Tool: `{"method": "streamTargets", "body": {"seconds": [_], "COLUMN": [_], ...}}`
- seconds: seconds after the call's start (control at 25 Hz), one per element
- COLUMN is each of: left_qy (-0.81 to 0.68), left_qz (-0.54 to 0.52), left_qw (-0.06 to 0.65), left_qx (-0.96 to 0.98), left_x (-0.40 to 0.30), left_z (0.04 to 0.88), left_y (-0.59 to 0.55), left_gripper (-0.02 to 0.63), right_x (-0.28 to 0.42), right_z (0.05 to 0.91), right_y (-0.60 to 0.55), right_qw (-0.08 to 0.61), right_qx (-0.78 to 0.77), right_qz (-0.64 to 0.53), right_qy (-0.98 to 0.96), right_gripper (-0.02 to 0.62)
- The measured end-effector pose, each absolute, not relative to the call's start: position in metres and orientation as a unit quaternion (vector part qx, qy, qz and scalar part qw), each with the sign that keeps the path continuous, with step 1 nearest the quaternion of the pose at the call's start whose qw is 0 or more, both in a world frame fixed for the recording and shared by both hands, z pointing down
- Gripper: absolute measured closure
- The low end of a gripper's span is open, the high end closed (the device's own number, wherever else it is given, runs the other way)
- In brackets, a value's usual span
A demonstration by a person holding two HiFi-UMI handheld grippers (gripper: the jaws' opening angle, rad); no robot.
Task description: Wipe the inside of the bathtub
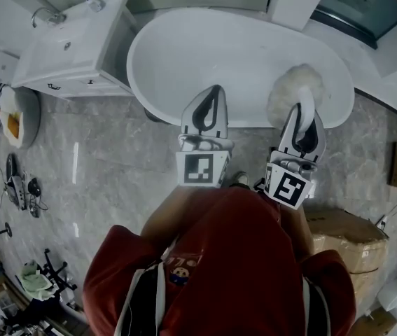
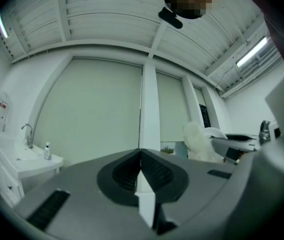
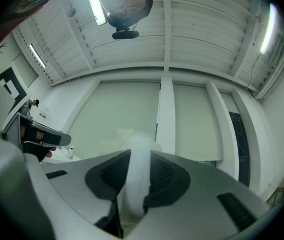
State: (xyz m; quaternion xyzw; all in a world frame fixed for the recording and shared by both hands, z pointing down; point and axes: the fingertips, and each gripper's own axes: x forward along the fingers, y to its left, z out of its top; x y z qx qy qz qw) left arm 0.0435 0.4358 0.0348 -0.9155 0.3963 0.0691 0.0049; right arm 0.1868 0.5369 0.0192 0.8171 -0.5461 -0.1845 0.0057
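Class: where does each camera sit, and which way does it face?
Head view: on the head, looking down into the bathtub; red top, left claw, right claw.
Left gripper view: on left claw, facing the wall; own shut jaws.
Right gripper view: on right claw, facing the wall; jaws gripping duster.
Shared: head and left views show the duster.

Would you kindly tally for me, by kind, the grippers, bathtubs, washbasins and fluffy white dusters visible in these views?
Grippers: 2 (left gripper, right gripper)
Bathtub: 1
Washbasin: 1
Fluffy white duster: 1
Total: 5
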Motion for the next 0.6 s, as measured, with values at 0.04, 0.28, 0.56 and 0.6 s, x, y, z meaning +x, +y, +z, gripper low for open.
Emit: {"method": "streamTargets", "body": {"seconds": [0.04, 0.28, 0.56, 0.6], "left_qy": [0.397, 0.399, 0.394, 0.393], "left_qz": [0.070, 0.080, 0.073, 0.075], "left_qw": [0.003, 0.005, 0.006, 0.005], "left_qx": [-0.915, -0.914, -0.916, -0.917], "left_x": [0.0423, 0.0412, 0.0432, 0.0434], "left_z": [0.0344, 0.0296, 0.0343, 0.0332], "left_y": [0.4351, 0.4361, 0.4397, 0.4401], "left_gripper": [0.591, 0.591, 0.591, 0.591], "right_x": [0.1854, 0.1868, 0.1860, 0.1854], "right_z": [0.0192, 0.0231, 0.0266, 0.0274], "right_y": [0.5361, 0.5354, 0.5358, 0.5357], "right_qw": [0.006, 0.009, 0.014, 0.016], "right_qx": [0.816, 0.818, 0.818, 0.818], "right_qz": [-0.186, -0.182, -0.179, -0.179], "right_qy": [-0.547, -0.546, -0.546, -0.546], "right_gripper": [0.499, 0.499, 0.499, 0.499]}}
